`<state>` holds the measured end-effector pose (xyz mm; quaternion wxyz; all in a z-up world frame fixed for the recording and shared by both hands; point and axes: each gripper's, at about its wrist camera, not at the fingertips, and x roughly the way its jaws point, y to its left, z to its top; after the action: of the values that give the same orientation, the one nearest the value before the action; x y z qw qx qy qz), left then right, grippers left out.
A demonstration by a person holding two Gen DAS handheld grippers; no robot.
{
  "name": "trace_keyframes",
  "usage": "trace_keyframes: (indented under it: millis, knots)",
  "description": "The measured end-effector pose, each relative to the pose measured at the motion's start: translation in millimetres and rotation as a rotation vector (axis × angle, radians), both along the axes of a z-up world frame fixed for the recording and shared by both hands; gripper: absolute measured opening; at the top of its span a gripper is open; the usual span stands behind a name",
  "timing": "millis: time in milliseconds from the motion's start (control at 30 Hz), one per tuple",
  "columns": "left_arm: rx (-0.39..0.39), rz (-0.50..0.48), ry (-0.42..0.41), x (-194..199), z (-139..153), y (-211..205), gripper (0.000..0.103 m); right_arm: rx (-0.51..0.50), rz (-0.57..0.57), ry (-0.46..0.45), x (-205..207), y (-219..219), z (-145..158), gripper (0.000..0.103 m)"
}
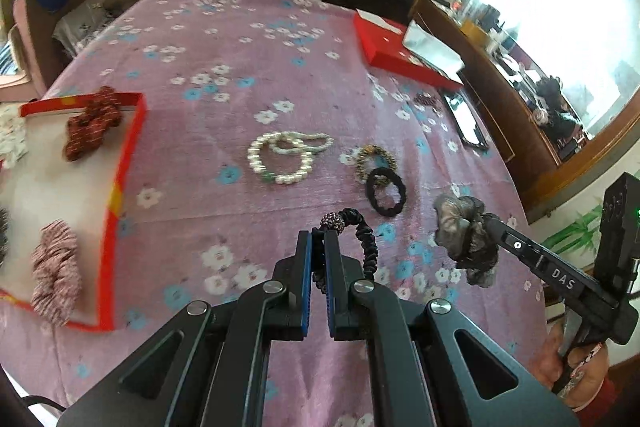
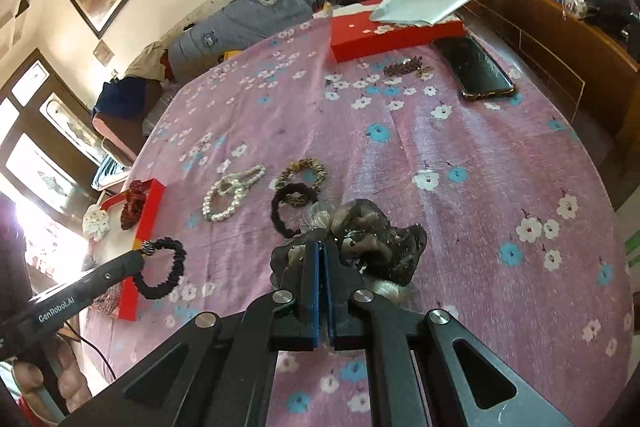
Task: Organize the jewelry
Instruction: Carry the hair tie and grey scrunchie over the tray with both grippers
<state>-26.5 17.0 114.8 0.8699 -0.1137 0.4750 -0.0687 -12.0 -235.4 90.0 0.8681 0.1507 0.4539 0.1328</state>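
i think the first thing that could go wrong is a drop. my left tool (image 1: 318,239) has its two sides squeezed nearly together on the black hair tie (image 1: 362,247), the one with a sparkly bead on top. it only pinches a thin bit of the loop — the rest hangs out to the right of the tool and up over its tips. if i swing fast, that loop could slip out and fall on the pink flowery bed cover (image 1: 240,75).

my right tool (image 2: 322,247) is squeezed almost shut too, on the puffy grey scrunchie (image 2: 380,239). the scrunchie is soft and squishy, and most of it bulges out to the right of the tool, so it could slide free as well.

the red tray (image 1: 120,163) sits off to the left of my left tool, with a dark red scrunchie (image 1: 92,127) and a striped pink one (image 1: 56,267) lying in it. its wall stands up, so a hanging loop could catch on it if i come in too low.

straight ahead of my left tool lie the pearl bracelets (image 1: 286,159), a spotted hair tie (image 1: 376,159) and a plain black hair tie (image 1: 386,193), on the bed cover. i could bump them if i dip down — they look light and easy to knock.

both tools are close to each other, so they might bang together.
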Motion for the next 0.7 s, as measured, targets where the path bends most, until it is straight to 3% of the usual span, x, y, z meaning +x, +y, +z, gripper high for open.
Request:
trace_keyframes:
  millis: [500,700]
  knots:
    - [-0.025,0.256,-0.016,-69,16,102,0.005,-0.003,0.223,-0.060,-21,89,23,0.003]
    - [0.009,0.313,-0.043,-88,29,130,0.006,-0.004,0.306,-0.077,-24,131,28,0.004]
